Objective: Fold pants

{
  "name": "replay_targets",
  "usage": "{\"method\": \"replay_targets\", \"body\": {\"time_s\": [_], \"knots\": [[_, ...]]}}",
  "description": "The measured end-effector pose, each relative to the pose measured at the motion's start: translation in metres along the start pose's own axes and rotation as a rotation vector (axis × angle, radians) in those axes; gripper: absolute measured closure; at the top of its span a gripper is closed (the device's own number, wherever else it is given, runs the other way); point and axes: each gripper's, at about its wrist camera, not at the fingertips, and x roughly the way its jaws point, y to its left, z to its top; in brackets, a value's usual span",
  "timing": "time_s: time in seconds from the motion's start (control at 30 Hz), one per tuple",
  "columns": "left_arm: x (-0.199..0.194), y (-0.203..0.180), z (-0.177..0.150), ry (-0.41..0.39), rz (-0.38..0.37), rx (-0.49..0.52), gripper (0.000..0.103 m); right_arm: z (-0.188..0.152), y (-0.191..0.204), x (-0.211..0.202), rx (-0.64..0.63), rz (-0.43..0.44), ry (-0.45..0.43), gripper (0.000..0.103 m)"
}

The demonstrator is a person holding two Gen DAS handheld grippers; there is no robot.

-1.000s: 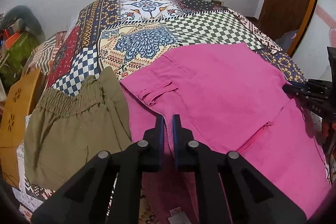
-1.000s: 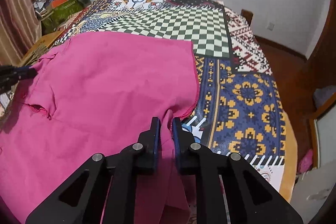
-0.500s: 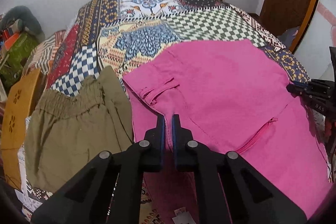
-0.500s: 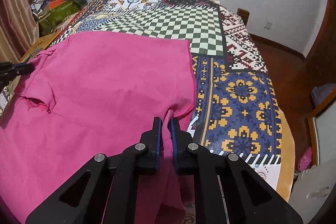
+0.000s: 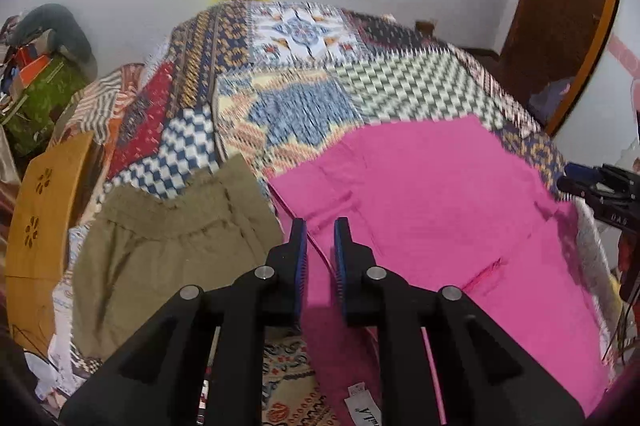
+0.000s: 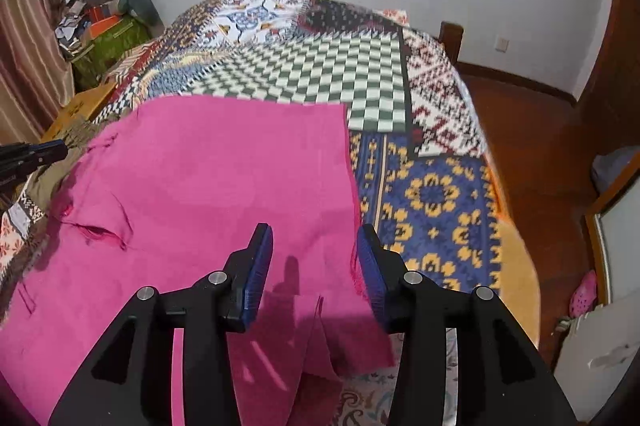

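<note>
On the bed, seen from the left wrist view, the pink pants lie spread over the patchwork cover, with a pair of olive shorts just beside them on the left. The left claw stands narrow, a slim gap between its blue pads, and the near edge of the pink cloth passes through that gap; whether the pads actually pinch it I cannot tell, since the fabric looks slack there. The pants run crosswise to this claw, their long axis stretching away to the right, where the other claw shows at the far edge. A white label hangs at the near hem, below the claw.

From the right wrist view, the right claw is wide, its pads well apart and holding nothing; the pink pants lie flat under and ahead of it, their right edge falling just inside the right pad. A loose flap of pink hangs off the near side of the bed beneath the claw. The left claw appears at the far left, by the opposite end of the garment.

The coming move seems to turn on this: each claw sits at one end of the crosswise garment, along its near edge, so the next fold would likely carry that near edge forward, away from both claws. The right claw must first take hold of its edge.
</note>
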Motion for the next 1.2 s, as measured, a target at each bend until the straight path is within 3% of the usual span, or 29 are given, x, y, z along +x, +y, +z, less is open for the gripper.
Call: {"method": "replay_targets", "body": {"time_s": [0.17,0.53,0.73,0.93,1.2], "knots": [[-0.013,0.014,0.017,-0.035,0.008,-0.031,0.079,0.017,0.002,-0.011,-0.006,0.004,-0.037,0.063],[0.018,0.022,0.027,0.023,0.011,-0.019,0.078,0.045,0.003,-0.007,-0.012,0.01,-0.068,0.063],[0.05,0.029,0.024,0.082,-0.01,-0.04,0.077,0.052,0.0,0.016,-0.029,-0.007,-0.045,0.063],[0.074,0.034,0.024,0.109,-0.024,-0.052,0.065,0.061,-0.007,0.045,-0.026,-0.005,-0.014,0.063],[0.103,0.038,0.022,0.151,-0.045,-0.064,0.064,0.07,-0.016,0.082,-0.03,0.005,0.03,0.063]]}}
